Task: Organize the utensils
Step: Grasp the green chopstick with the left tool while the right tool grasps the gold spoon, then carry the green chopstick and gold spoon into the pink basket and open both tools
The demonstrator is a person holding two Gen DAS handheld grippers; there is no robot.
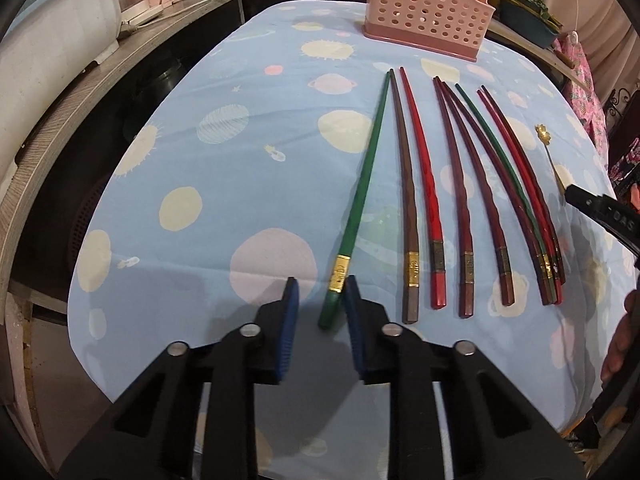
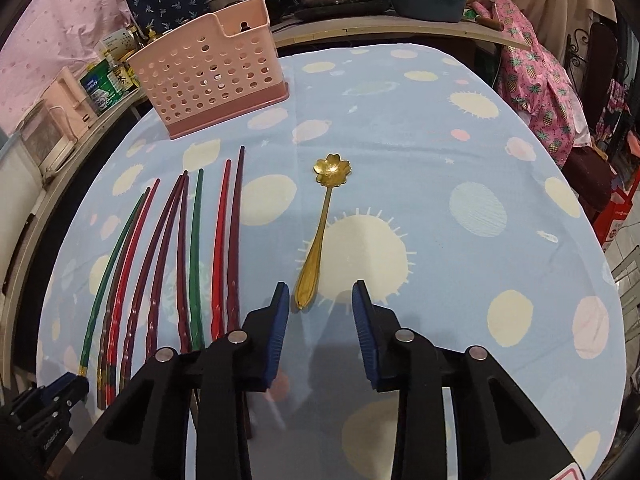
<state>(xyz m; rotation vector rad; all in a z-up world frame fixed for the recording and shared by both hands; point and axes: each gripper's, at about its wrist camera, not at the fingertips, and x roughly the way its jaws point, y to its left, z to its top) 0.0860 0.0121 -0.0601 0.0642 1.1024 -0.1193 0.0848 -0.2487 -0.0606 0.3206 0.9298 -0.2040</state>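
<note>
Blue-padded and set a narrow gap apart, the left gripper (image 1: pixel 322 300) sits lowest and nearest in its own view, tilted down at the cloth. Between its pads lies the thick butt end of the green chopstick (image 1: pixel 362 196), just below its gold band; the right pad looks to touch the stick, the left pad stands clear of it, so nothing is clamped yet. That end is probably chosen because it is the fattest part and the closest to reach.

Across the table, the right gripper (image 2: pixel 320 304) also has its fingers apart, wider than the left's, with the tail of the gold spoon (image 2: pixel 320 232) lying just ahead of and between them, nearer the left pad (the flower-shaped bowl points away, toward the far edge). Nothing is gripped there either.

Beyond the green stick, the other chopsticks (image 1: pixel 464 208) lie in a loose fan, butt ends toward the person, tips converging toward the pink holder (image 1: pixel 428 4). The holder stands upright at the far side of the blue tablecloth (image 1: pixel 240 160), well apart from everything, and looks empty, so the sorting seems barely begun. Laying all handles the same way likely makes each pick-up the same simple pinch.
</note>
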